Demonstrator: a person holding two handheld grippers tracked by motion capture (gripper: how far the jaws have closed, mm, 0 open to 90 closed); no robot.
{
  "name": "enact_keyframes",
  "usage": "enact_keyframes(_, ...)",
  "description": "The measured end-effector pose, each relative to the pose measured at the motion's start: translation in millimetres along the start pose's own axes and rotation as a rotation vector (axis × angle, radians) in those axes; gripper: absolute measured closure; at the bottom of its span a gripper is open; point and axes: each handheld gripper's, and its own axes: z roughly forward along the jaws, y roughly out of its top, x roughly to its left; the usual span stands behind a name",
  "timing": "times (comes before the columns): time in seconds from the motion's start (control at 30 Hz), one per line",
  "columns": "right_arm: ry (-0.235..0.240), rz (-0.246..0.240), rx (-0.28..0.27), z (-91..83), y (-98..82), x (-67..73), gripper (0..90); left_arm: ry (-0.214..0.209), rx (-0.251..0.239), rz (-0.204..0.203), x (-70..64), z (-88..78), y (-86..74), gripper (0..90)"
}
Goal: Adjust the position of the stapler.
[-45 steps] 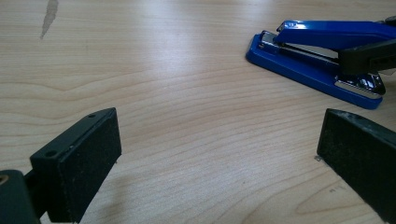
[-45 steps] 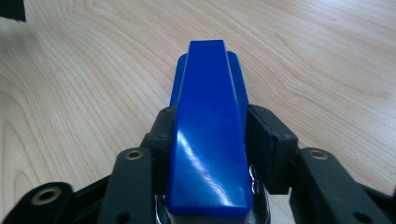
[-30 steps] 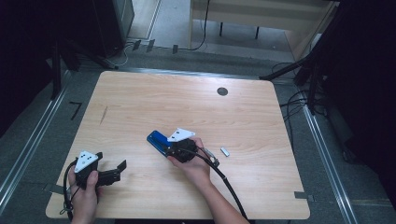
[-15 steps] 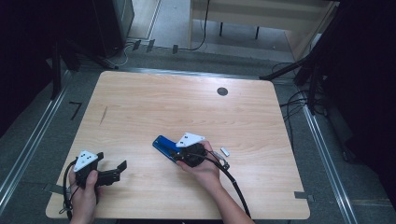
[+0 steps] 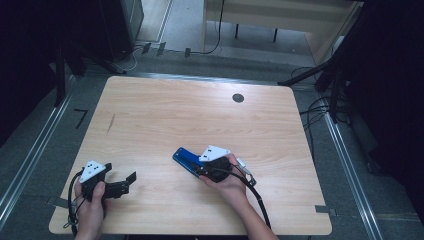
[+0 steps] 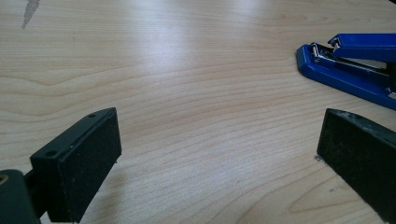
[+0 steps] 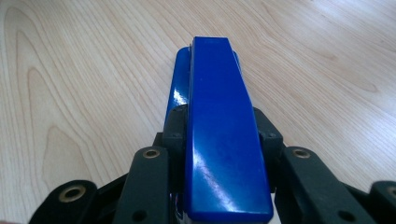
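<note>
A blue stapler [image 5: 184, 157] lies low at the table's near middle, its nose pointing far-left. My right gripper [image 5: 201, 168] is shut on its rear end, one black jaw on each side. In the right gripper view the stapler's glossy top arm [image 7: 219, 116] runs straight out between the jaws of that gripper [image 7: 219, 128]. Near the front left corner my left gripper [image 5: 125, 183] rests open with nothing between its jaws. In the left gripper view the stapler [image 6: 345, 70] shows at the upper right, top arm slightly raised off its base, beyond the left gripper [image 6: 224, 140].
A small pale metal piece [image 5: 245, 169] lies just right of my right hand. A black round grommet [image 5: 238, 98] sits in the wooden table [image 5: 165, 115] toward the back. Cables and desk legs stand on the floor beyond the far edge.
My right gripper has carried the stapler a short way to the right and slightly nearer across the table. The left gripper has stayed still.
</note>
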Motion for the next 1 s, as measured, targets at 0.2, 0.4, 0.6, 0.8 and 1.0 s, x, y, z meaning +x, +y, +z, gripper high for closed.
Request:
enact_keyframes(0.2, 0.002, -0.015, -0.001, -7.4, -5.4, -1.4, 67.2, 0.013, -0.003, 0.020, -2.6, 0.0, -0.3, 0.0)
enact_keyframes(0.4, 0.013, -0.040, 0.000, -15.2, -8.4, -3.8, 67.3, 0.019, -0.011, 0.038, -5.2, -1.1, -1.1, 0.0)
enact_keyframes(0.6, 0.027, -0.058, -0.012, -26.4, -11.5, -4.8, 67.3, 0.014, -0.023, 0.067, -10.6, -0.4, -1.7, 0.0)
enact_keyframes(0.8, 0.042, -0.067, -0.012, -32.1, -21.5, -6.8, 67.3, 0.005, -0.016, 0.138, -26.5, 3.3, -1.9, 0.0)
enact_keyframes(1.0, 0.081, -0.085, -0.019, -38.6, -29.3, -8.8, 67.2, -0.064, -0.036, 0.137, -44.6, 5.8, 2.1, 0.0)
